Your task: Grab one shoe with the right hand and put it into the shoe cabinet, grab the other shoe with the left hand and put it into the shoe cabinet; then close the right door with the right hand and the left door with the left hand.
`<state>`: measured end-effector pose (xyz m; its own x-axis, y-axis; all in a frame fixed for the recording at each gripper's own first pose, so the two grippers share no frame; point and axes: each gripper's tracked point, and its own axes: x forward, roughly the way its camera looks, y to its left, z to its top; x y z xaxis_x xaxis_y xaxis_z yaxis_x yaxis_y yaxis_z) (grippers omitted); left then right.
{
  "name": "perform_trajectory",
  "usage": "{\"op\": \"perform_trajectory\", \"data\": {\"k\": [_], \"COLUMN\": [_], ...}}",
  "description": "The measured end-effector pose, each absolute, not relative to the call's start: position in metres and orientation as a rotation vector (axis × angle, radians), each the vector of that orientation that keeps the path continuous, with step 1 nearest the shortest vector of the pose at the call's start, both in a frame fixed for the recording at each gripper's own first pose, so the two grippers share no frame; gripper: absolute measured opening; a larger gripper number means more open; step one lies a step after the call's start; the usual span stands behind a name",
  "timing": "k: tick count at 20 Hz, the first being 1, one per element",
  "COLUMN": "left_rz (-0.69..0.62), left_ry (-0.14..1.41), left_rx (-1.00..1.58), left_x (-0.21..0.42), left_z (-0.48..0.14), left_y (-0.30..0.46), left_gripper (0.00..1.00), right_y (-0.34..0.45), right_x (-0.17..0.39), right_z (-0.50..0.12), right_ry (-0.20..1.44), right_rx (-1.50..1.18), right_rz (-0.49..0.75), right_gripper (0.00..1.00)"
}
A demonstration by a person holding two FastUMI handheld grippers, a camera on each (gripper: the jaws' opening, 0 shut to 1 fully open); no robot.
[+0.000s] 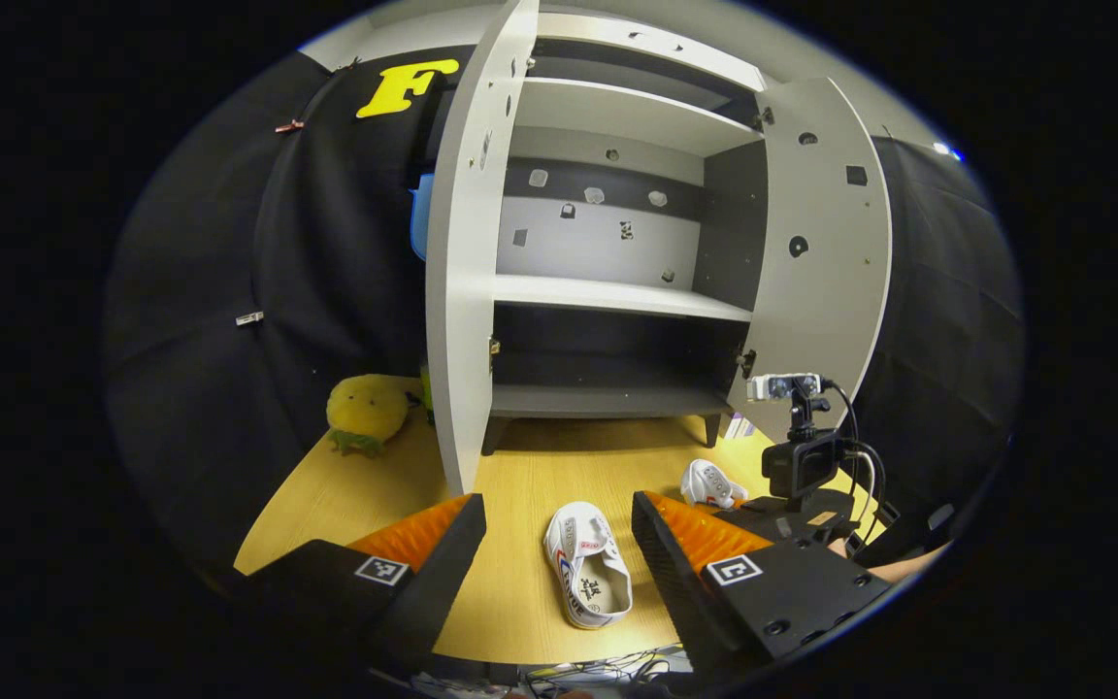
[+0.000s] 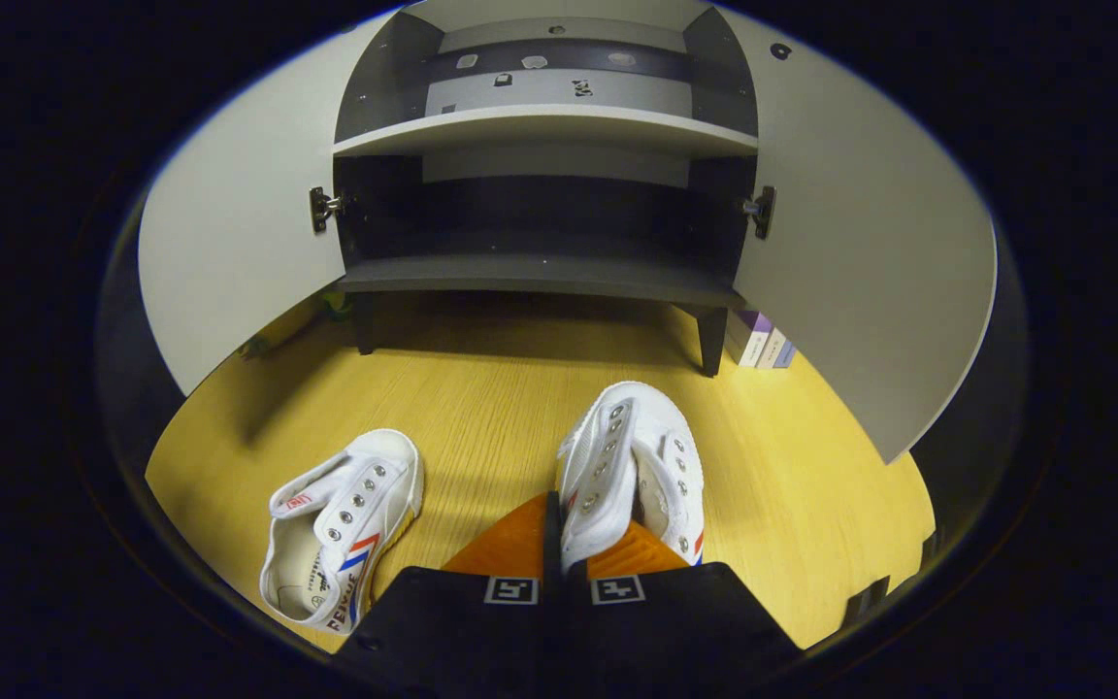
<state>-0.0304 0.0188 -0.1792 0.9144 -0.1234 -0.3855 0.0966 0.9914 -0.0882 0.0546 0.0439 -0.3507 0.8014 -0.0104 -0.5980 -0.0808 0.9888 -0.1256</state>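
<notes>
Two white canvas shoes lie on the wooden floor before the open shoe cabinet [image 1: 608, 296]. My right gripper [image 2: 556, 532] is shut on the side wall of the right-hand shoe [image 2: 637, 456], toe pointing at the cabinet; whether it is lifted off the floor I cannot tell. The other shoe [image 2: 341, 529] lies to its left. In the left gripper view that loose shoe [image 1: 588, 573] sits on the floor between and just ahead of the open fingers of my left gripper [image 1: 559, 529]. The held shoe [image 1: 709, 482] shows farther right, in the right gripper [image 1: 797, 466].
Both cabinet doors stand wide open, the left door [image 1: 462, 272] and the right door [image 1: 821, 252]. The dark bottom shelf [image 2: 540, 274] is bare. A yellow plush toy [image 1: 365, 413] lies left of the cabinet, and some books [image 2: 763, 345] stand by its right leg.
</notes>
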Motion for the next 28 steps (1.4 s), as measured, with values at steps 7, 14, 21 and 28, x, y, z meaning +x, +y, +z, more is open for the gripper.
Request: {"op": "perform_trajectory", "data": {"k": [7, 14, 21, 28], "left_rz": [-0.147, -0.171, -0.108, 0.049], "left_ry": [0.331, 0.263, 0.193, 0.210], "left_rx": [-0.053, 0.009, 0.035, -0.061], "left_x": [-0.031, -0.025, -0.017, -0.014], "left_z": [-0.168, -0.141, -0.112, -0.104], "left_y": [0.044, 0.051, 0.039, 0.035], "left_gripper": [0.95, 0.95, 0.95, 0.95], "right_y": [0.052, 0.083, 0.094, 0.107], "right_x": [0.077, 0.133, 0.237, 0.344], "right_z": [-0.211, -0.078, 0.006, 0.020], "right_ry": [0.481, 0.264, 0.116, 0.093], "right_rx": [-0.211, -0.195, -0.214, -0.222], "right_rz": [0.073, 0.102, 0.137, 0.188], "right_gripper": [0.05, 0.05, 0.05, 0.05]}}
